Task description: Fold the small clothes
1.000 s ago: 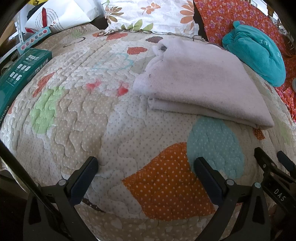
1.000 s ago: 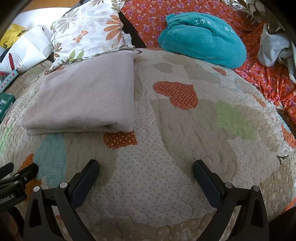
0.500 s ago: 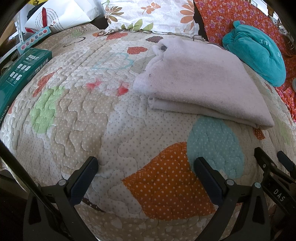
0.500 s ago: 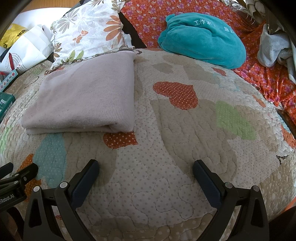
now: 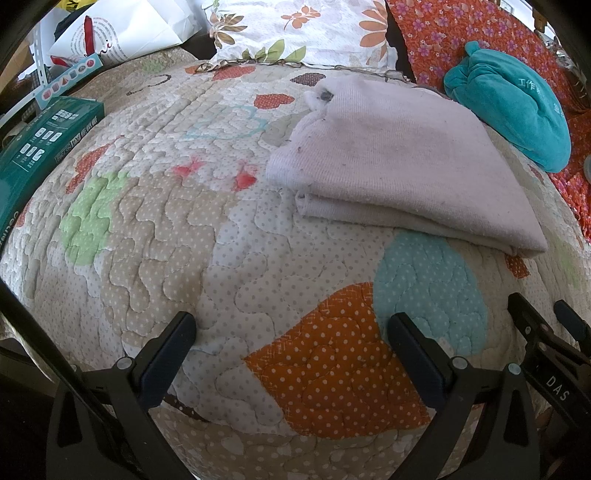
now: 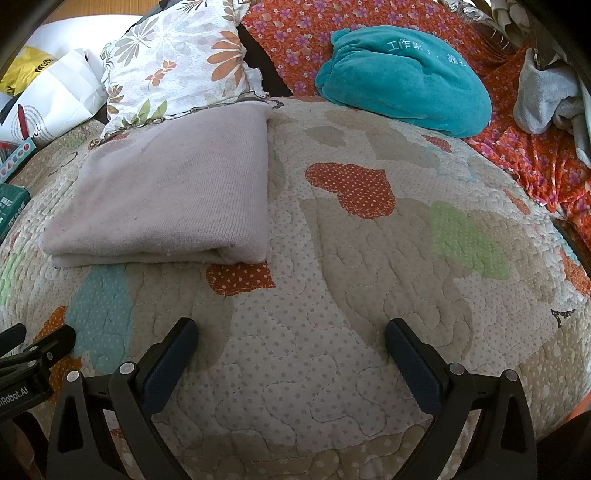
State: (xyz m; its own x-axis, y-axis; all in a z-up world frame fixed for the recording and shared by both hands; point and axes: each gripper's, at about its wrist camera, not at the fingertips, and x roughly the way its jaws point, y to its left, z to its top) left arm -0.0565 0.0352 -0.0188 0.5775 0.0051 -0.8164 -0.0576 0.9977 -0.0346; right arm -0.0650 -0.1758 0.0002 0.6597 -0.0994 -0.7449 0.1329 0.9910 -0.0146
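Observation:
A pale pink knitted garment (image 5: 399, 158) lies folded in a flat rectangle on the patchwork quilt (image 5: 184, 229). It also shows in the right wrist view (image 6: 173, 192), at the upper left. My left gripper (image 5: 291, 328) is open and empty, low over the quilt, short of the garment's near edge. My right gripper (image 6: 290, 332) is open and empty, to the right of the garment and nearer than it. The right gripper's tip shows at the left wrist view's lower right edge (image 5: 546, 332).
A teal plush bundle (image 6: 406, 77) lies on the orange floral cover (image 6: 303, 22) behind. A floral pillow (image 6: 173, 62) lies behind the garment. A green box (image 5: 33, 147) and white paper bag (image 5: 122, 33) sit at the left. Grey cloth (image 6: 543, 96) lies far right.

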